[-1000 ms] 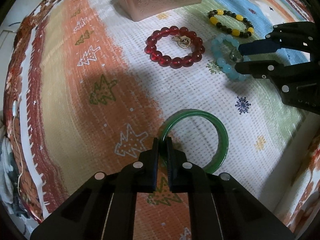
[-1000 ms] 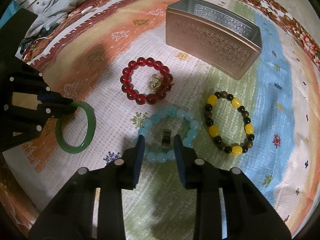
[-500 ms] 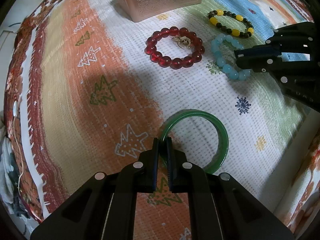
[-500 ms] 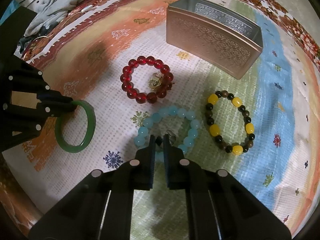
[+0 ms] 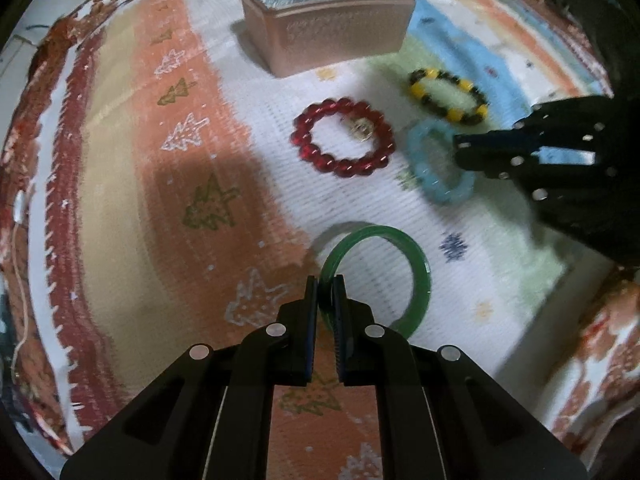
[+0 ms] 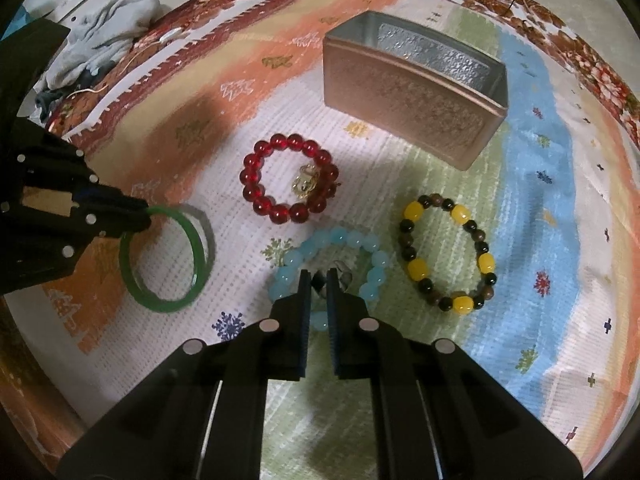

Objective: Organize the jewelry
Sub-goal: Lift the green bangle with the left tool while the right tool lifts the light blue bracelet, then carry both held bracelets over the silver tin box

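Observation:
My left gripper [image 5: 326,284] is shut on the rim of a green bangle [image 5: 416,264] and holds it just above the cloth; it also shows in the right wrist view [image 6: 188,280]. My right gripper [image 6: 318,280] is shut on a light blue bead bracelet [image 6: 352,240], lifted a little; it shows blurred in the left wrist view [image 5: 424,168]. A red bead bracelet [image 6: 256,184] with a gold charm and a yellow-and-dark bead bracelet [image 6: 416,268] lie on the cloth. An open metal tin [image 6: 404,120] stands beyond them.
A patterned cloth [image 6: 536,264] covers the surface. A crumpled grey rag [image 6: 104,44] lies at the far left edge. The left gripper's body [image 6: 48,208] fills the left side of the right wrist view.
My right gripper closed on the blue bracelet and raised it slightly. My left gripper lifted the green bangle off the cloth and rose, so the tin's inside now shows.

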### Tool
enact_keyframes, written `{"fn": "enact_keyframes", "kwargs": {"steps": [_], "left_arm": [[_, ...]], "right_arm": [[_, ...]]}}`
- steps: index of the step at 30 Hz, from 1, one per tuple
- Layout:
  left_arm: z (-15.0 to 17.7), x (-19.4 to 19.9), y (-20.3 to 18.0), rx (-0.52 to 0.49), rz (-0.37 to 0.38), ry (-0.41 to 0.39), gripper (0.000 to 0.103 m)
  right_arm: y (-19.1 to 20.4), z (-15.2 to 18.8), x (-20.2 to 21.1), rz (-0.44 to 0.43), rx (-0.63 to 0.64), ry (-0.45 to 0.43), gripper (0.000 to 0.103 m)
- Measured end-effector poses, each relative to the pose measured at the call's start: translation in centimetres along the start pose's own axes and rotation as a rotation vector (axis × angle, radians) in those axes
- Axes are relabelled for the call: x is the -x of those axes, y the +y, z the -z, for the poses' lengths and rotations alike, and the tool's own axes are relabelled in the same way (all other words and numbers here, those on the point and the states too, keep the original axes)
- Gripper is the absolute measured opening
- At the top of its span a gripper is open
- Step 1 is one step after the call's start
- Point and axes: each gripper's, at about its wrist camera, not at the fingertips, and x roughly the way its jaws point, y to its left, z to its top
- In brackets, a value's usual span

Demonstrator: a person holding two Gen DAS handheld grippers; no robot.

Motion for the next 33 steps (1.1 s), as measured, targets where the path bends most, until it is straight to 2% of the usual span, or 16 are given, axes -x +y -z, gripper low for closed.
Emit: {"fn": "enact_keyframes", "kwargs": {"steps": [8, 11, 22, 28, 33], "left_arm": [[-0.4, 1.5, 1.2, 0.049, 0.019, -0.078, 0.008], [-0.4, 2.3, 1.0, 0.070, 0.082, -0.110, 0.009], [-1.2, 3.8, 0.9, 0.109, 0.071, -0.213, 0.009], [-2.3, 4.7, 0.9, 0.136, 0.038, -0.285, 0.009], [-2.8, 4.7, 0.5, 0.124, -0.005, -0.295, 0.009]], "right_arm": [[-0.6, -0.4, 1.9, 0.046, -0.031, -0.080, 0.009], [-0.9, -0.5, 2.1, 0.054, -0.039, -0.090, 0.009], [-1.5, -0.9, 3.4, 0.094, -0.077, -0.150, 0.009], [-2.1, -1.0, 4.0, 0.104, -0.109, -0.179, 0.009], [-2.5, -1.2, 4.5, 0.111, -0.133, -0.199, 0.009]]}}
